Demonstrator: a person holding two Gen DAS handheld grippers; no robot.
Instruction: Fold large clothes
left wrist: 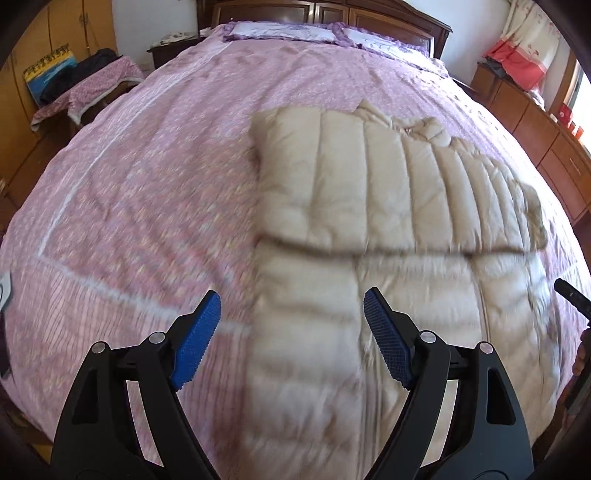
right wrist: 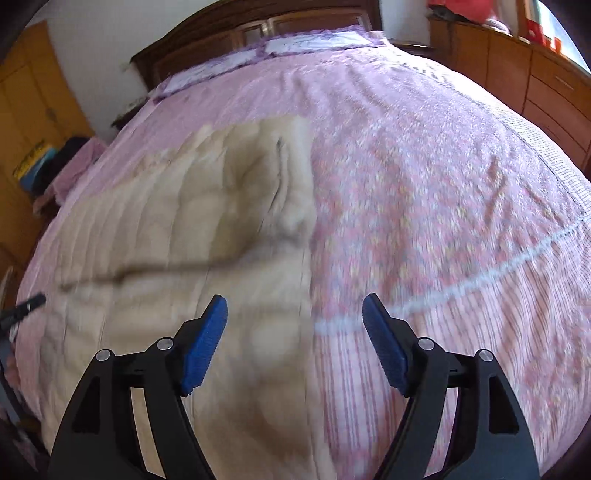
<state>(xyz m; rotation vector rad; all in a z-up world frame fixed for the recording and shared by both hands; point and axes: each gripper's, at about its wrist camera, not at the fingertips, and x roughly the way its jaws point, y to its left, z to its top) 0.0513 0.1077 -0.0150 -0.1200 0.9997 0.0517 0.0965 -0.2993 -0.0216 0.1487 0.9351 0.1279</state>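
Observation:
A beige quilted down coat (left wrist: 369,206) lies flat on the pink bedspread (left wrist: 147,177), its far part folded over the near part along a crosswise edge. My left gripper (left wrist: 291,317) is open and empty, above the coat's near left edge. In the right wrist view the coat (right wrist: 207,229) lies to the left on the bedspread (right wrist: 443,184). My right gripper (right wrist: 294,321) is open and empty, above the coat's near right edge. Both views are blurred.
Pillows (left wrist: 284,29) and a dark wooden headboard (left wrist: 399,18) are at the far end. A cloth-covered stand (left wrist: 85,88) is to the left of the bed. Wooden drawers (left wrist: 535,129) run along the right wall.

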